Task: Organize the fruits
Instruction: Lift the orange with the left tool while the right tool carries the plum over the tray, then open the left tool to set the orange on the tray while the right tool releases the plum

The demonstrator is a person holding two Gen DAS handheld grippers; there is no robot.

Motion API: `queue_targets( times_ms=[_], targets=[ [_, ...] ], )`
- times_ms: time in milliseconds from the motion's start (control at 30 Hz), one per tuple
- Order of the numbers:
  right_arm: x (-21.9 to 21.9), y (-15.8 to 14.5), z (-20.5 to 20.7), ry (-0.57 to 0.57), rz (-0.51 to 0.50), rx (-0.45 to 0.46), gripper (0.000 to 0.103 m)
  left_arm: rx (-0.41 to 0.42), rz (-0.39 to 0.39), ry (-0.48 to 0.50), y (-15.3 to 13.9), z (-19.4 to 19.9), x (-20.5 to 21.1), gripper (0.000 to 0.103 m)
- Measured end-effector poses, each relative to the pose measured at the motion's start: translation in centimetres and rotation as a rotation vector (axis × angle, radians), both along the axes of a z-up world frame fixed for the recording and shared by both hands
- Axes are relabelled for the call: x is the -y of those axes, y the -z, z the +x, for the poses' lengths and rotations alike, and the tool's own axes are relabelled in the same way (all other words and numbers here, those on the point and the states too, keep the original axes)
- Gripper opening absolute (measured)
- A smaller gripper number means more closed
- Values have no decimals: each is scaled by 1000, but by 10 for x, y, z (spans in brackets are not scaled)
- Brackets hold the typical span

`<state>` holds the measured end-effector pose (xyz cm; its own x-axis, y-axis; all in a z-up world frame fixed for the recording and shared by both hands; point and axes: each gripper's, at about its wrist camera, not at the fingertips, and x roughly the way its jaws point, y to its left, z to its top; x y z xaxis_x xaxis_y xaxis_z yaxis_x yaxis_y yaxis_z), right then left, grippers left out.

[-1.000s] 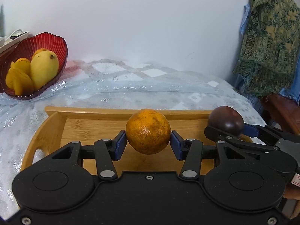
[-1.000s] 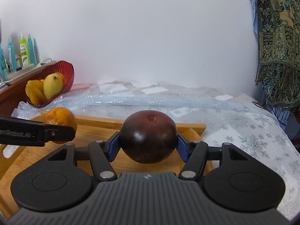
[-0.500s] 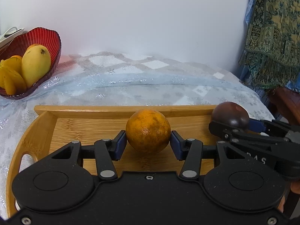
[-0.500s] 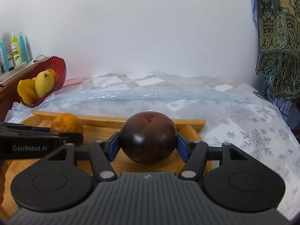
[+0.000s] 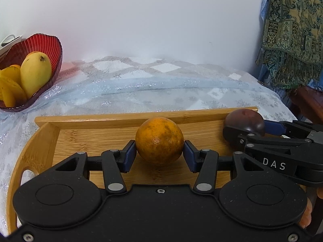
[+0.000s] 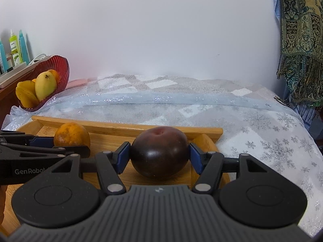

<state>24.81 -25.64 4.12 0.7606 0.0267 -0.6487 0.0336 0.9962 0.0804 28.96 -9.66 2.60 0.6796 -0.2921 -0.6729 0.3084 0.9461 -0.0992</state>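
The left hand-held gripper (image 5: 159,153) is pinching an orange (image 5: 159,140) between its two blue pads (image 5: 129,155), one pressing on each side of the fruit. The orange is sitting low over the floor of a wooden tray (image 5: 97,141), about midway along the tray's length and nearer its far wall than its near edge; whether it is touching the wood or hanging just above it cannot be told.

The right hand-held gripper (image 6: 159,157) is clamping a dark purple plum (image 6: 159,151) in the same way, with a blue pad (image 6: 194,157) bearing on either flank and the stem dimple facing up. The plum is sitting at the right end of the tray (image 6: 125,129), close to the far right corner, and again contact with the wood cannot be judged. From the left wrist view the plum (image 5: 244,120) is showing beside the orange, the two fruits staying apart.

The tray is lying on a bed covered with a silvery snowflake-patterned cloth (image 6: 262,133). At the far left corner of the bed a red ribbed bowl (image 5: 43,44) is holding a yellow mango (image 5: 35,73) and other yellow fruit. A patterned green shawl (image 5: 292,30) is hanging at the right, and bottles (image 6: 15,48) are standing on a shelf behind the bowl.
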Motion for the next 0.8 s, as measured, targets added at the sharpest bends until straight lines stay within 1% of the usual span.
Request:
queue_targets(
  times_ms=[567, 800],
  targets=[
    [3, 0, -4, -6, 3, -8, 65, -8, 1, -5, -1, 1, 1, 49],
    [3, -1, -5, -6, -2, -8, 66, -8, 6, -9, 0, 1, 1, 50]
  ],
)
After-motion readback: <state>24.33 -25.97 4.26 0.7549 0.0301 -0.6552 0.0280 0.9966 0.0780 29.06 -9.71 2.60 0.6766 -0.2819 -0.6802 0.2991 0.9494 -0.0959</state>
